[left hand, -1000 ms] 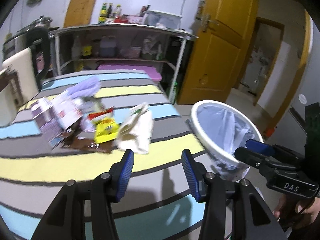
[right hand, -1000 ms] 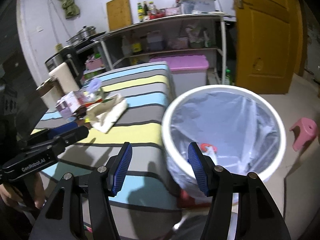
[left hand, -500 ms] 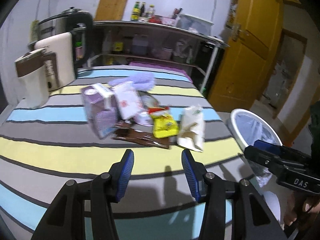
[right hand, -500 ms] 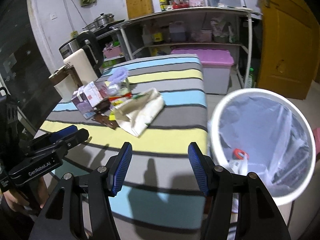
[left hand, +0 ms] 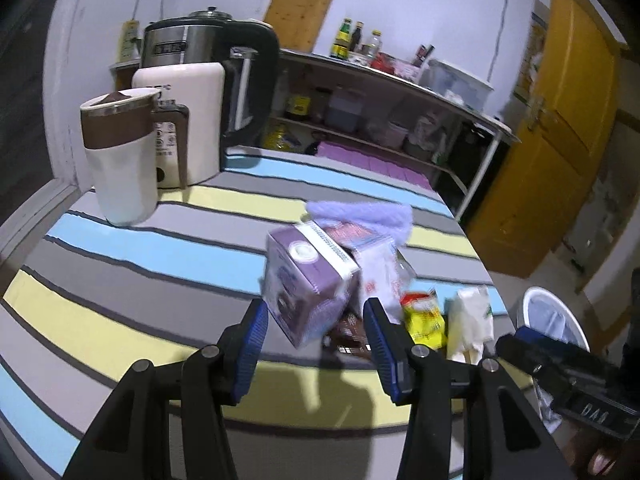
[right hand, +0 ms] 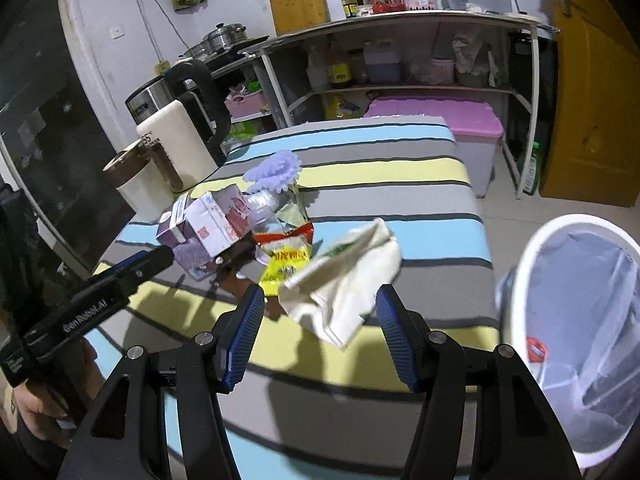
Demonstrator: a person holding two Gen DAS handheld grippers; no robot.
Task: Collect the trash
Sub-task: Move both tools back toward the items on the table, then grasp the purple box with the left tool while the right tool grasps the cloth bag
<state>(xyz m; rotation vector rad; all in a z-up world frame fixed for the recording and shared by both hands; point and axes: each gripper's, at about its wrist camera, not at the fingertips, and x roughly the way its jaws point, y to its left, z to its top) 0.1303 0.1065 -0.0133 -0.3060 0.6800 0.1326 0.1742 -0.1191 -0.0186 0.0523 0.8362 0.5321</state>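
Observation:
A heap of trash lies on the striped table (left hand: 140, 248): a purple carton (left hand: 308, 284) (right hand: 188, 244), a white and pink carton (right hand: 218, 222), a yellow snack packet (left hand: 424, 318) (right hand: 286, 266), a crumpled white bag (left hand: 470, 320) (right hand: 344, 284) and a lilac cloth (left hand: 362, 216) (right hand: 274, 170). My left gripper (left hand: 314, 334) is open, just short of the purple carton, nothing between its fingers. My right gripper (right hand: 320, 320) is open in front of the white bag. A white bin (right hand: 580, 320) (left hand: 550, 318) with a clear liner stands right of the table, a red-marked scrap inside.
A white and brown jug (left hand: 120, 156) and a cream kettle (left hand: 188, 120) stand at the table's far left. Behind are metal shelves (right hand: 400, 56) with bottles and tubs, a pink-lidded box (right hand: 436, 118) and a yellow door (left hand: 560, 140).
Both grippers have swung left, away from the bin and toward the trash heap. The purple carton now sits right ahead of the left gripper, the white bag ahead of the right.

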